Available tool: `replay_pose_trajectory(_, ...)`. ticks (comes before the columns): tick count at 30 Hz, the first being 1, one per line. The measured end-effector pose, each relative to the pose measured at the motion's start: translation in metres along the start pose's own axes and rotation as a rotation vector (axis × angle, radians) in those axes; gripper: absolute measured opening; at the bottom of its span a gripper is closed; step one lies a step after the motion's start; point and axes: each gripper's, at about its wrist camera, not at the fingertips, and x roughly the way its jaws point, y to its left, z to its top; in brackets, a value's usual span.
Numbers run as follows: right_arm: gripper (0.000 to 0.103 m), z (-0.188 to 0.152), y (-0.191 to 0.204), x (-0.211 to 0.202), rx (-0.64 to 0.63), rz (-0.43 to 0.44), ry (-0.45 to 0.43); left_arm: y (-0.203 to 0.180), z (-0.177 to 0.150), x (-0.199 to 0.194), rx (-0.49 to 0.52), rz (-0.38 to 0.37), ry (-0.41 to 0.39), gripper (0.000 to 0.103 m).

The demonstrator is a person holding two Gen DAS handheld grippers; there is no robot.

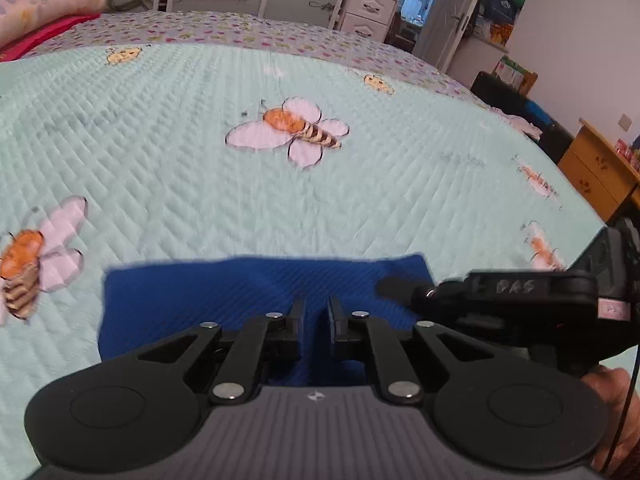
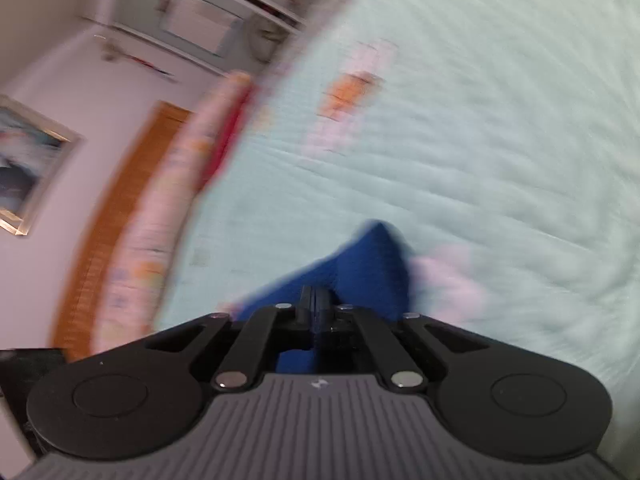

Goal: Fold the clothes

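- Blue garment: lying as a flat, roughly rectangular panel on the quilted bedspread, at the near edge of the left wrist view; part of it is running under the left tool and is hidden there; in the right wrist view the same cloth is showing as a raised point, heavily blurred.
- Left gripper: sitting low over the cloth with a narrow gap between its fingers; blue fabric is showing through that gap, but whether any is being pinched cannot be told.
- Right gripper: reaching in from the right across the cloth's far right corner; in its own view the fingers are standing closed together with blue fabric showing around and behind them, so it is probably gripping an edge or corner; the blur is suggesting quick motion.
- Risk, slipping: the hold is looking thin, near the fabric's edge; a fast swing is likely to be pulling the corner free, dropping the fold short.
- Risk, skewing: if the left fingers are not pinning the cloth, the whole panel is liable to be dragging across the bedspread; the edges are then failing to line up.
- Risk, collision: the two tools are working near each other over a small piece; a crossing path could be knocking one against the other.
- Risk, bunching: the soft bedspread ridges may be catching the cloth and wrinkling the fold.
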Motion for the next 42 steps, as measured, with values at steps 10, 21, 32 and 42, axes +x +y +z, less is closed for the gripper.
replay_pose_trajectory(10, 0.001, -0.008, 0.029, -0.036, -0.119, -0.027, -0.032, -0.004, 0.004, -0.030, 0.005, -0.004, 0.001, 0.010)
replay_pose_trajectory(21, 0.000, -0.069, 0.018, -0.054, -0.066, -0.030, 0.058, -0.006, -0.055, -0.065, 0.105, 0.054, 0.025, 0.014)
replay_pose_trajectory(32, 0.000, -0.115, 0.060, -0.090, -0.250, -0.099, 0.146, -0.023, -0.102, -0.106, 0.148, 0.107, 0.034, 0.020)
replay_pose_trajectory(42, 0.003, -0.133, 0.088, -0.112, -0.298, -0.118, 0.136, -0.030, -0.111, -0.131, 0.109, 0.182, 0.056, 0.033)
